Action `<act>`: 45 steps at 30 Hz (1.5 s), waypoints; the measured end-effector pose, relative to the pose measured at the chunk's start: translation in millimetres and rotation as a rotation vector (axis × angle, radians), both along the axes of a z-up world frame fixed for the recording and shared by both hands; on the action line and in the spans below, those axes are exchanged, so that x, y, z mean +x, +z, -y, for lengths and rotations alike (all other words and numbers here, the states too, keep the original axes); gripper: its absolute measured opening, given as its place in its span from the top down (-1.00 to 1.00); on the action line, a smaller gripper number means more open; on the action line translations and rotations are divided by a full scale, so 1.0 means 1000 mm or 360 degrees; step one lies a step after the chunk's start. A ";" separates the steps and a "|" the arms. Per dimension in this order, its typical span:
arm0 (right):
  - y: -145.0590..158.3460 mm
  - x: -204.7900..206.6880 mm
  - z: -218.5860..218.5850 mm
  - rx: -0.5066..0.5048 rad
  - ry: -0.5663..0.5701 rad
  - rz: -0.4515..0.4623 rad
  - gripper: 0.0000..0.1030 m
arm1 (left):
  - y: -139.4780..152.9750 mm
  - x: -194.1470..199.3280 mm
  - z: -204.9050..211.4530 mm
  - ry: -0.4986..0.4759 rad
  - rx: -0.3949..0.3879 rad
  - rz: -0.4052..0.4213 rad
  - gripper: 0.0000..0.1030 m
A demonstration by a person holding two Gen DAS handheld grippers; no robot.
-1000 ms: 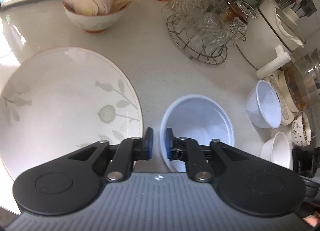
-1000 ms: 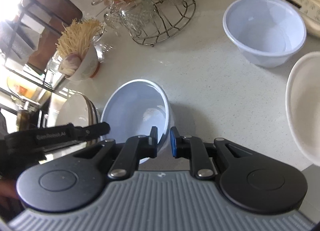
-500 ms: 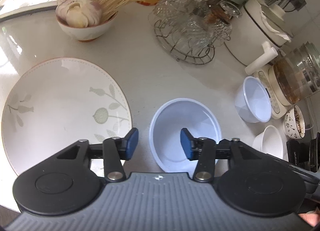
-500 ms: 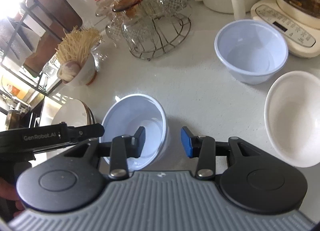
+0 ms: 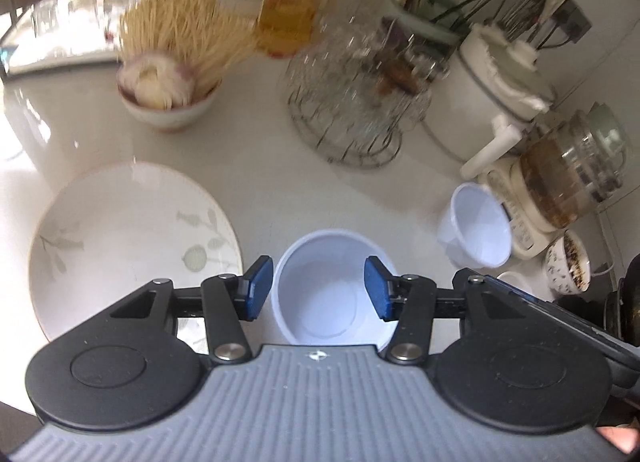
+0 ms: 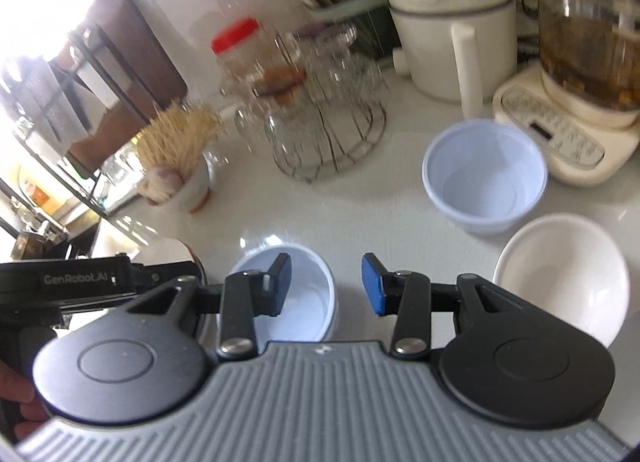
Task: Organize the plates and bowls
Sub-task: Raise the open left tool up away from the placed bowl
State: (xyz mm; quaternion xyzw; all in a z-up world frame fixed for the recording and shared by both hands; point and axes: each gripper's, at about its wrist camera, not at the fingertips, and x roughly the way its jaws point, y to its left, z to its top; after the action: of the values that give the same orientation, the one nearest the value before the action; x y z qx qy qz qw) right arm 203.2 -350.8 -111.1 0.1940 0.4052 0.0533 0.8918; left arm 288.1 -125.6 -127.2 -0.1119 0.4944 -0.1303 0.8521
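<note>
While both grippers hang above the pale counter, nothing is held. At the left of the left wrist view lies the wide white ceramic plate with grey leaf sprigs point(image 5: 120, 238), flat on the counter, probably a base for stacking. Just right of it, at lower centre, sits the pale blue plastic bowl point(image 5: 328, 294), upright, framed by the left gripper point(image 5: 318, 293), whose blue pads stand apart and clear of the rim. Further right a second pale blue plastic bowl point(image 5: 476, 232) sits beside the cream kettle base point(image 5: 524, 218).

Only the right wrist view shows the plain white ceramic bowl point(image 6: 560, 278) fully, at lower right. There the right gripper point(image 6: 326, 289) hangs with its jaws apart over bare counter, beside the first bowl.
</note>
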 end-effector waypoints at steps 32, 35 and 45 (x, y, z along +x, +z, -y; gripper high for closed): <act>0.086 -0.088 -0.054 -0.0213 -0.0335 0.0238 0.17 | 0.095 -0.064 -0.036 -0.0394 -0.0034 0.0396 -0.09; 0.086 -0.097 -0.062 -0.0231 -0.0368 0.0228 0.17 | 0.093 -0.066 -0.041 -0.0434 -0.0038 0.0384 -0.09; 0.078 -0.112 -0.074 -0.0268 -0.0483 0.0145 0.17 | 0.077 -0.071 -0.044 -0.0587 -0.0055 0.0318 -0.10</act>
State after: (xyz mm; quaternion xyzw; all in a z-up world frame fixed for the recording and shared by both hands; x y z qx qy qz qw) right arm 91.2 -276.7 -33.0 0.1749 0.3336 -0.1073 0.9201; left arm 217.3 -81.9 -50.0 -0.0205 0.4173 -0.3031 0.8565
